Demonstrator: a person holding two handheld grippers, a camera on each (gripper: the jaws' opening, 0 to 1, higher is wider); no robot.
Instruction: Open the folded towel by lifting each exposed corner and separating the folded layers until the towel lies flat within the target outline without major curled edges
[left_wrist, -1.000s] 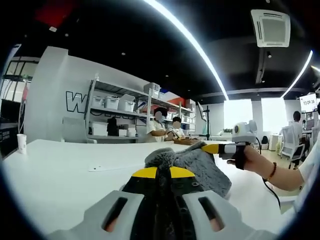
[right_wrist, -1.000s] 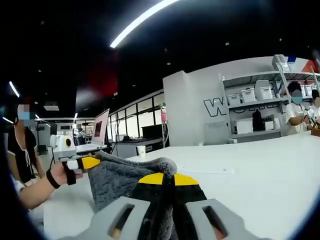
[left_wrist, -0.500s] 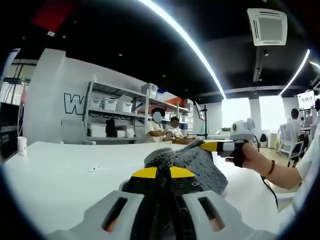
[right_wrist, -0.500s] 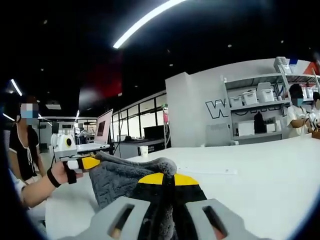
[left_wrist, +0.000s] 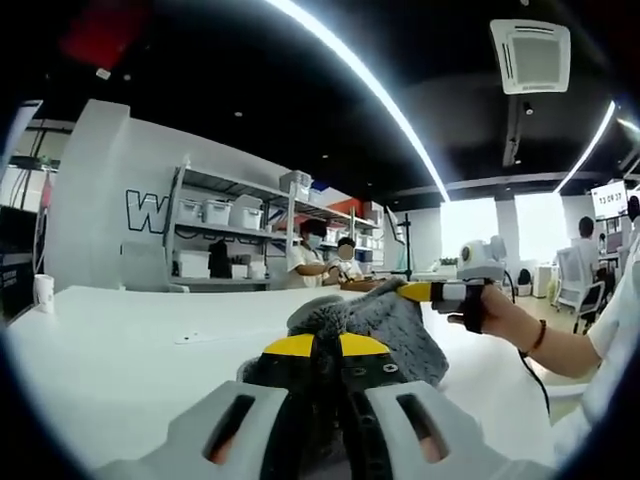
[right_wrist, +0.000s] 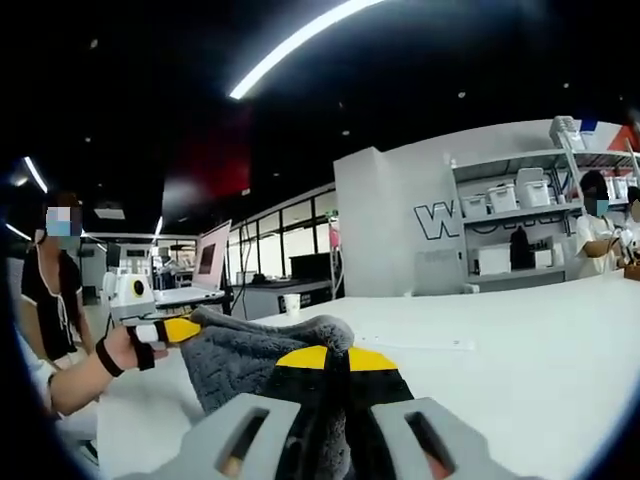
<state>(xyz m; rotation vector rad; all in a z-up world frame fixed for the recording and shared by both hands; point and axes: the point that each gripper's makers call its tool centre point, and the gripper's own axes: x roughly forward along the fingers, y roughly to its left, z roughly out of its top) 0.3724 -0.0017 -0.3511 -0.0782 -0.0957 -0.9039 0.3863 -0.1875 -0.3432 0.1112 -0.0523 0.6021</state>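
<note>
Grey towel hangs stretched lengthwise between both grippers' closed fingers.

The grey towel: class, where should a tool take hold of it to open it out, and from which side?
By its corners, from opposite ends. The towel hangs bunched above the white table, with the left tool and right tool each already shut on an end, so drawing them apart should separate the layers.

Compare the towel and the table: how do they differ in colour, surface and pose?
The towel is dark grey; the table is white. The towel looks fuzzy and bunched, the table smooth and flat. The towel hangs pinched between the left gripper and right gripper, above the table.
</note>
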